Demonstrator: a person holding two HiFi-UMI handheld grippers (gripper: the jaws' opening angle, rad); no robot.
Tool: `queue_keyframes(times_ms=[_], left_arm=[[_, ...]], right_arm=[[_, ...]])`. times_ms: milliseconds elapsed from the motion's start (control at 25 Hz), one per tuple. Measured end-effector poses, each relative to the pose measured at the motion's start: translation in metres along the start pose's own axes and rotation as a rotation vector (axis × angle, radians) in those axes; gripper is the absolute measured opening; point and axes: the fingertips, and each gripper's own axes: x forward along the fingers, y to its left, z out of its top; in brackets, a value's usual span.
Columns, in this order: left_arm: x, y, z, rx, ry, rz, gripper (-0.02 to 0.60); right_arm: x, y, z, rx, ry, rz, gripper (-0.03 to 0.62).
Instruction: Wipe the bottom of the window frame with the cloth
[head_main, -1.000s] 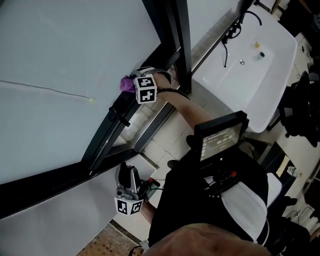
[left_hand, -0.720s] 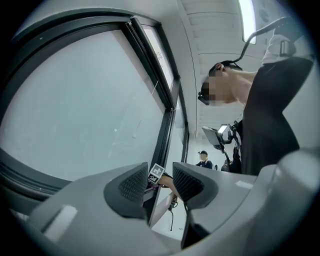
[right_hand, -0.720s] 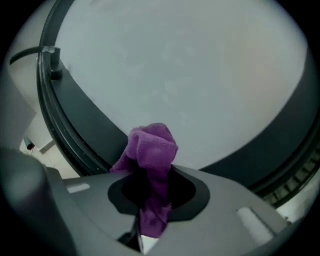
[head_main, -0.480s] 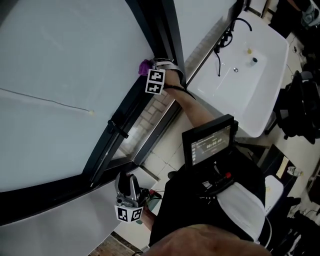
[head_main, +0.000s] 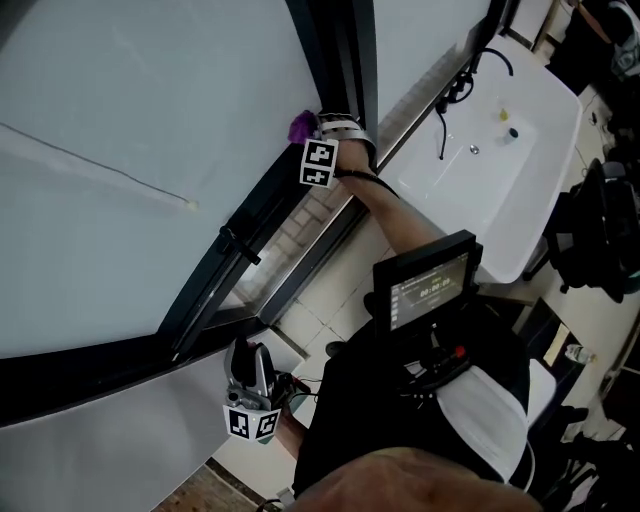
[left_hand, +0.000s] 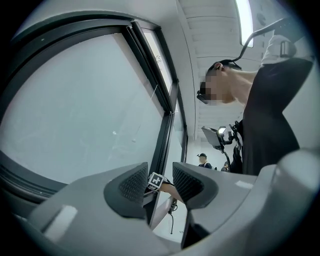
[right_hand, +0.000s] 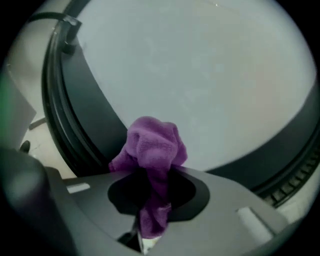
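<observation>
A bunched purple cloth is pinched in my right gripper, which is shut on it. The cloth presses against the dark bottom rail of the window frame, close to the upright post. My left gripper hangs low near the person's body, away from the frame, its jaws open with nothing between them. Through that gap the right gripper's marker cube shows far off.
A small latch sticks out of the rail midway along. A white sink with a black tap stands to the right of the window. A small screen hangs on the person's chest. Pale tiles lie below the frame.
My right gripper has slid the cloth along the bottom rail, away from the latch and up toward the upright post. The left gripper has stayed where it was.
</observation>
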Motion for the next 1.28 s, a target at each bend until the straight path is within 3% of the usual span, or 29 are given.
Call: queue_keyframes(times_ms=[120,240,360,800,920,1080,1160,1280], left_arm=[[-0.017,0.006,0.0,-0.01,-0.017,0.016,0.16],[-0.026,0.014,0.001,-0.018,-0.038,0.031,0.16],[-0.025,0.011,0.0,-0.027,-0.046,0.015,0.16],[-0.034,0.011,0.007,-0.035,-0.063,-0.003,0.16],[-0.036,0.018,0.005,-0.037,-0.063,-0.001,0.16],[-0.033,0.021,-0.001,-0.053,-0.058,-0.01,0.16],[-0.03,0.019,-0.002,-0.058,-0.052,-0.025,0.16],[-0.02,0.015,-0.003,-0.06,-0.043,-0.062,0.16]], right_arm=[[0.001,-0.014,-0.033,-0.034,0.157,-0.056,0.071],[-0.001,-0.022,-0.01,-0.203,0.181,-0.136,0.072],[0.01,-0.024,-0.014,-0.307,0.207,-0.172,0.074],[-0.005,-0.015,-0.037,-0.295,0.249,-0.072,0.069],[-0.019,0.002,-0.051,-0.279,0.237,0.017,0.072],[-0.067,0.032,-0.077,-0.087,0.178,0.2,0.074],[-0.102,0.041,-0.068,0.106,0.04,0.266,0.075],[-0.159,0.037,-0.036,0.422,-0.283,0.331,0.075]])
